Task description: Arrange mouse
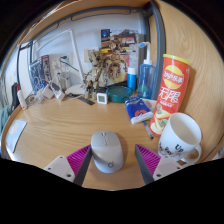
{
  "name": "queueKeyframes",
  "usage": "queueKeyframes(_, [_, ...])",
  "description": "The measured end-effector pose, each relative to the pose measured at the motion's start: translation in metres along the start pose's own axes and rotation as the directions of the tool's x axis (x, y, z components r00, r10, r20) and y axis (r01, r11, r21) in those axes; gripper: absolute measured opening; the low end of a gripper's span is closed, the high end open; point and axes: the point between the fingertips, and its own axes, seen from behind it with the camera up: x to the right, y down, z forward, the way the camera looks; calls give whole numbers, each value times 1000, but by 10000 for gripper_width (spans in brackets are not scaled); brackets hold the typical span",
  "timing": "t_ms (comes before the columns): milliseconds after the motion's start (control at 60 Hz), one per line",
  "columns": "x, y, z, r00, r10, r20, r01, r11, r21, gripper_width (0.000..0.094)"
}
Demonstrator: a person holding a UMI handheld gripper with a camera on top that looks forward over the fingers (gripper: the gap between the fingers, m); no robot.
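A light grey computer mouse (106, 151) lies on the wooden desk (60, 125), between my two fingers. My gripper (109, 165) is open: the magenta pads (79, 158) stand to either side of the mouse with a visible gap on both sides. The mouse rests on the desk on its own, its scroll wheel pointing away from me.
To the right stand a white mug (180, 138), a red-yellow snack canister (171, 94) and a blue box (138, 108). Behind are a blue bottle (146, 78), a small white clock (102, 98), a model figure (103, 70) and papers at the left (15, 135).
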Motion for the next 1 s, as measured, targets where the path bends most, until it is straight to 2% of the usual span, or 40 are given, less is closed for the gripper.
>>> queueKeyframes(67, [-8,-23,5,1000,16,0,-16,1000,-1,831])
queueKeyframes(83, [8,-6,10,1000,19,-3,-19,1000,0,828])
queueKeyframes(150, [2,-26,12,1000,27,-8,-27,1000,-2,794])
queueKeyframes(167, [10,-11,16,1000,28,-8,-28,1000,2,788])
queueKeyframes(283, [4,-41,26,999,36,-18,-36,999,-3,710])
queueKeyframes(300, [10,-16,22,999,37,-19,-37,999,5,694])
queueKeyframes(400, [8,-36,38,998,49,-33,-49,999,-1,565])
queueKeyframes(417, [11,-18,26,998,47,-39,-47,999,6,550])
queueKeyframes(517, [9,-33,45,998,45,-44,-45,999,-2,518])
queueKeyframes(550, [9,-17,28,998,40,-44,-40,999,0,493])
queueKeyframes(667, [6,-26,45,997,28,-66,-31,998,-57,372])
queueKeyframes(683, [6,-18,29,996,34,-84,-40,997,-67,363])
queueKeyframes(700, [2,-21,33,995,38,-96,-45,996,-76,397])
queueKeyframes(717, [0,-25,37,993,43,-110,-52,995,-80,329])
queueKeyframes(767, [-9,-37,47,987,41,-158,-57,994,-97,312])
queueKeyframes(817, [-3,-25,29,976,46,-214,-72,991,-113,310])
queueKeyframes(867, [-20,-35,32,971,75,-225,-106,986,-126,310])
queueKeyframes(933, [-28,-51,10,962,82,-261,-113,988,-106,312])
queueKeyframes(1000, [-63,-103,-24,959,106,-264,-123,991,-46,312])
